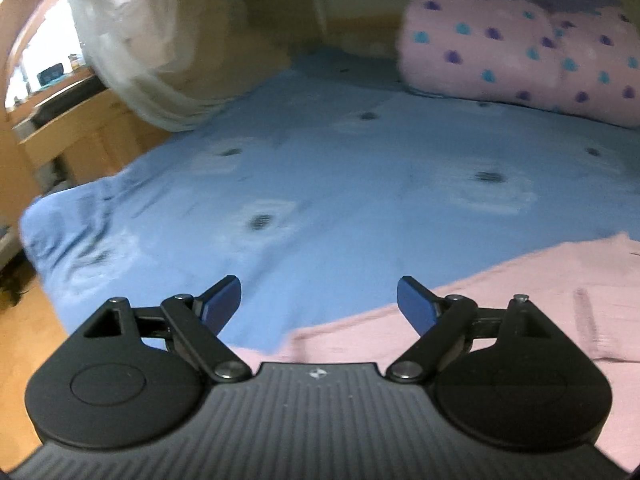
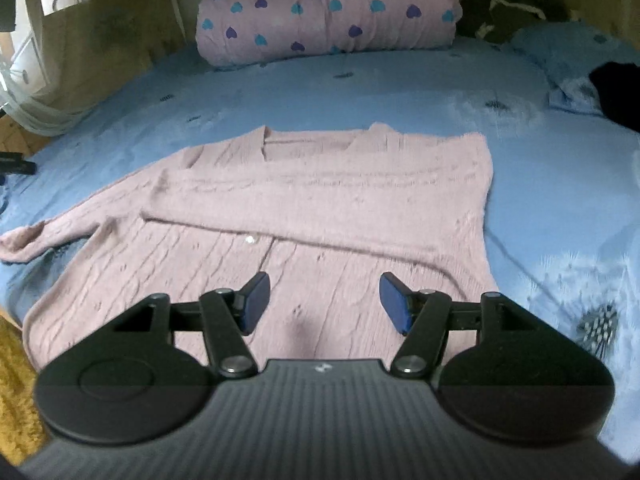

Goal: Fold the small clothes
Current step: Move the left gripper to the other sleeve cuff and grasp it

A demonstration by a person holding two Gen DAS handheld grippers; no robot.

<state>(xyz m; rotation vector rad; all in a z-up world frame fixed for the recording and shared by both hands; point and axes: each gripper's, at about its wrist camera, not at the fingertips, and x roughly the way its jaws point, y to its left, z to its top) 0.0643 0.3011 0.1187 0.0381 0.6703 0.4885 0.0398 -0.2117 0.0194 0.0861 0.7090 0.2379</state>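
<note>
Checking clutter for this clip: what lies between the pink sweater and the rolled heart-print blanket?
Only bare blue bedsheet separates the pink sweater from the heart-print blanket; the right wrist view shows this stretch best.

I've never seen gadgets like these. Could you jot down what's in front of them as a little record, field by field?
Setting: a bed with a blue sheet
Garment: pink knitted cardigan lying flat, front up
Sleeves: one folded across the chest, the other stretched out to the side
Left hand-held gripper: open, holding nothing, over the cardigan's edge
Right hand-held gripper: open, holding nothing, above the cardigan's lower part
Behind: rolled pink blanket with hearts
Also: dark item at the far right; cannot tell what
</note>
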